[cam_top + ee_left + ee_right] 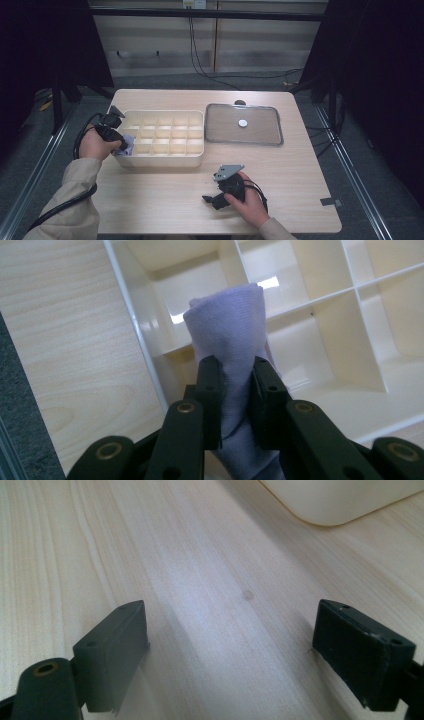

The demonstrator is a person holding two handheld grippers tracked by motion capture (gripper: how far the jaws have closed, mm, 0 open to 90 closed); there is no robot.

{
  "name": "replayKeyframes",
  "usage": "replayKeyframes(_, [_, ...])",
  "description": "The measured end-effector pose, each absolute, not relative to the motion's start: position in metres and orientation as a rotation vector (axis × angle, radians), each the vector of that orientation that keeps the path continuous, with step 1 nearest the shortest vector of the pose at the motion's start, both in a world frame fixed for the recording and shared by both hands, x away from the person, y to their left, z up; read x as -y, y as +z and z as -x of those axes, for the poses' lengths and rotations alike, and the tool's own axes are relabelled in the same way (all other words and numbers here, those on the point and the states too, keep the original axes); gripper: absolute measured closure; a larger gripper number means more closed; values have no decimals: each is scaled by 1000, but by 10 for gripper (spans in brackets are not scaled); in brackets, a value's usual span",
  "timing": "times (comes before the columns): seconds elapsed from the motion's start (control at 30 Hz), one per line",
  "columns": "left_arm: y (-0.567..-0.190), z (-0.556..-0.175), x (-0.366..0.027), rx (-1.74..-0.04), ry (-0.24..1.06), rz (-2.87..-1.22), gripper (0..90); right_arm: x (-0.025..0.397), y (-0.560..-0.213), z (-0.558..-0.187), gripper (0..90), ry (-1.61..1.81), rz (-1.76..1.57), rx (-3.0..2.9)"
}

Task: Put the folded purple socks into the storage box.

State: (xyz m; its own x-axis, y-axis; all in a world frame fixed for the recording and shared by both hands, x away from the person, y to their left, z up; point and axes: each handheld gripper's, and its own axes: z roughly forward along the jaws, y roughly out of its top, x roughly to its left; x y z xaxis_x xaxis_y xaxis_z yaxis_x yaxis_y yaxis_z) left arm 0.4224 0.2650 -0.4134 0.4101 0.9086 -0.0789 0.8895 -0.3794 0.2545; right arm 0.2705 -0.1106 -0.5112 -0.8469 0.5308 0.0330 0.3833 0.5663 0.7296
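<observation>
Cloth (pixel 227 335) in tongs (pixel 235 390) over organizer's (pixel 350 305) corner compartment

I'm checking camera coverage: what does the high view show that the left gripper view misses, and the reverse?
High view alone: the grey lid with a white knob beside the box, and the right gripper, resting on the table near the person's edge.

Left gripper view alone: the left gripper's black jaws clamped on the rolled lilac cloth, its ribbed weave clear.

Both: the cream compartmented plastic box, the light wooden table, and the cloth at the box's corner.

Left gripper (pixel 235 390) fingers (pixel 210 390) clamped; right gripper (pixel 230 650) fingers spread wide, low
</observation>
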Motion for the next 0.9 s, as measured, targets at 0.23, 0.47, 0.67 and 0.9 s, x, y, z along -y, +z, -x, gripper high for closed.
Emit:
replayKeyframes(0.23, [-421,-421,-265,-1593,101,-2408,773,111,-511,-270,138,1142,-770,-2610])
replayKeyframes(0.47, [-426,-421,-264,-1596,99,-2432,773,111,-511,-270,137,1143,-772,-2609])
replayKeyframes(0.67, [-424,-419,-266,-1612,91,-2402,761,111,-511,-270,138,1143,-772,-2610])
replayKeyframes(0.9, [-419,-420,-267,-1636,78,-2378,726,111,-511,-270,138,1142,-774,-2610])
